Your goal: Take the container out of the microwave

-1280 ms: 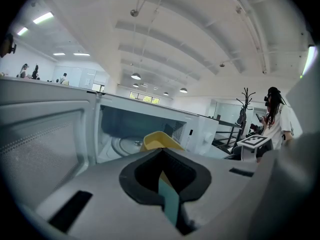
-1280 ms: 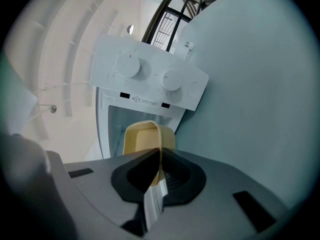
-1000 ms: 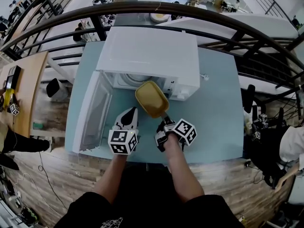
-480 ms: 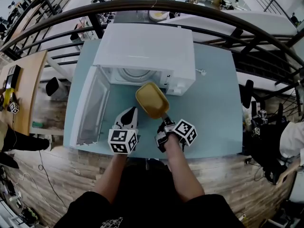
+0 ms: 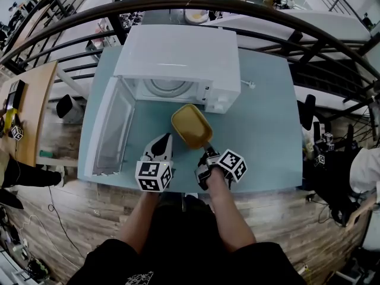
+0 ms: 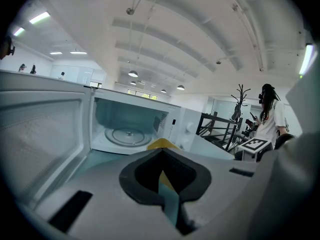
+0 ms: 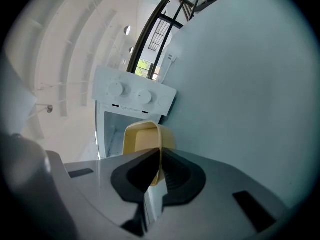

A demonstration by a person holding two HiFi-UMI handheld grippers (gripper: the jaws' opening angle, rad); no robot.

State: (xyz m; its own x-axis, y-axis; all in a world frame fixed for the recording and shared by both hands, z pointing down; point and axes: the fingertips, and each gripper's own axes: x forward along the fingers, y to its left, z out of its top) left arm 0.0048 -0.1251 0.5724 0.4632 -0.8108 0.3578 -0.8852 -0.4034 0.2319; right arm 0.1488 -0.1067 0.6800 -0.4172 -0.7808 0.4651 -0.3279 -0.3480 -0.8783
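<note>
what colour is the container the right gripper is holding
Pale yellow. The container shows best in the head view.

Yellow container (image 5: 191,125); white microwave (image 5: 178,55)

The yellow, open-topped container (image 5: 191,125) is out of the white microwave (image 5: 178,58) — just near of its control panel (image 5: 222,100), over the bench (image 5: 267,129), near rim pinched by the right gripper (image 5: 208,151). Microwave door (image 5: 113,129) stands open leftward.
</note>
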